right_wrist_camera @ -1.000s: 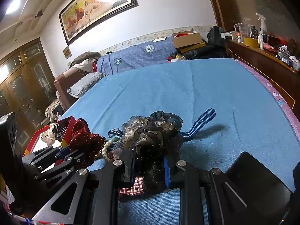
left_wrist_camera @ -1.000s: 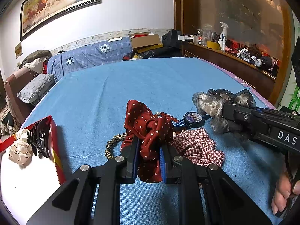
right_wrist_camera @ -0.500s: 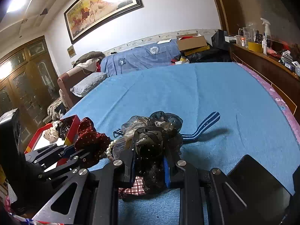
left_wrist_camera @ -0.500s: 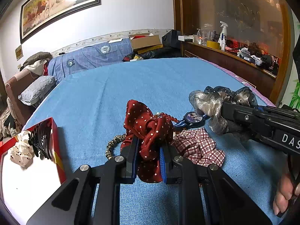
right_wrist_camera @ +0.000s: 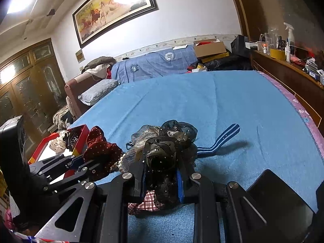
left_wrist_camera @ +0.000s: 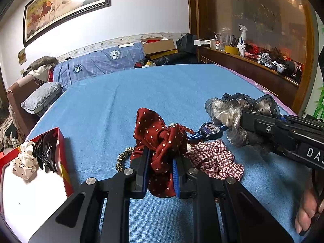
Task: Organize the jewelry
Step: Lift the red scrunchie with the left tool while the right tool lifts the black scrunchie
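Starting at the red box (left_wrist_camera: 62, 154), then the left gripper (left_wrist_camera: 161, 166) clamping the red dotted scrunchie (left_wrist_camera: 162, 139) and the right gripper (right_wrist_camera: 160, 179) pinching the black lace scrunchie (right_wrist_camera: 170, 151): lifting may snag the bead necklace (left_wrist_camera: 183, 128) beneath.

The bed cover (left_wrist_camera: 141, 93) is a matt, finely ribbed blue cloth; on it lie a soft woven checked scrunchie (left_wrist_camera: 214, 160) and a string of glossy red beads (left_wrist_camera: 182, 126). The left gripper (left_wrist_camera: 161, 168), of matt black plastic with bright metal bolt heads and blue finger pads, clamps a red dotted scrunchie (left_wrist_camera: 162, 139) of smooth cloth, while the right gripper (right_wrist_camera: 161, 176), of the same build, clamps a black mesh scrunchie (right_wrist_camera: 172, 141) of sheer net with small shiny studs. The red box (left_wrist_camera: 60, 162) looks like glossy card with a smooth white inside, and holds a shiny black plastic hair claw (left_wrist_camera: 46, 151) and a cream dotted cloth scrunchie (left_wrist_camera: 23, 165).
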Motion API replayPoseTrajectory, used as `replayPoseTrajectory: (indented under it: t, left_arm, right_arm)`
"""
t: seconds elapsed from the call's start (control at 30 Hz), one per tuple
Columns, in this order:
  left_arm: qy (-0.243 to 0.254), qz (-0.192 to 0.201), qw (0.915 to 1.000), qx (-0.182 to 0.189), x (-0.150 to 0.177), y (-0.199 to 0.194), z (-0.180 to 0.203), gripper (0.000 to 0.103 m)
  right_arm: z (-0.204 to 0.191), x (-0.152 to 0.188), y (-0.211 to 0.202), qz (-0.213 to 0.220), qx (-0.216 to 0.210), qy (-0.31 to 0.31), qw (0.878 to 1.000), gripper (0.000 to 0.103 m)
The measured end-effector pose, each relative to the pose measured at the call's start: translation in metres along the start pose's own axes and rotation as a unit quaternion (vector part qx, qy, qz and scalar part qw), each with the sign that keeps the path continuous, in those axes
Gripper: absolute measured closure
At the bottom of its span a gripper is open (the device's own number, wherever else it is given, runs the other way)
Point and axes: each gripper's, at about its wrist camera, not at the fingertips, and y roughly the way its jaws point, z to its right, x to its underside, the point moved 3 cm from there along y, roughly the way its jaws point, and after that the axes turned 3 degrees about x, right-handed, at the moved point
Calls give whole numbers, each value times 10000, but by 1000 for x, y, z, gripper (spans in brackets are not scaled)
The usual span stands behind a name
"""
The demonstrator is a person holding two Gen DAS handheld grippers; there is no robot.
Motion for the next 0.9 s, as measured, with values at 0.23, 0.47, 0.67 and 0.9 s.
replayPoseTrajectory:
  t: [0.23,0.47,0.67,0.9]
  left_arm:
    - [38,70,9999,-111,-2,-2,-1,85]
    - [3,170,9996,-210,-4,-5,-5,85]
    - [-478,66,9988,-25,-7,-18,-23,85]
    - [-624,110,9977,-249,6,-56,-50,84]
  right_arm:
    - [0,-1,-2,49,3,7,10000,79]
    - [2,-3,-2,87,53,53,9999,79]
    - [7,-3,-4,152,189,170,9996,79]
    - [-3,1,-10,24,-177,467,9987,79]
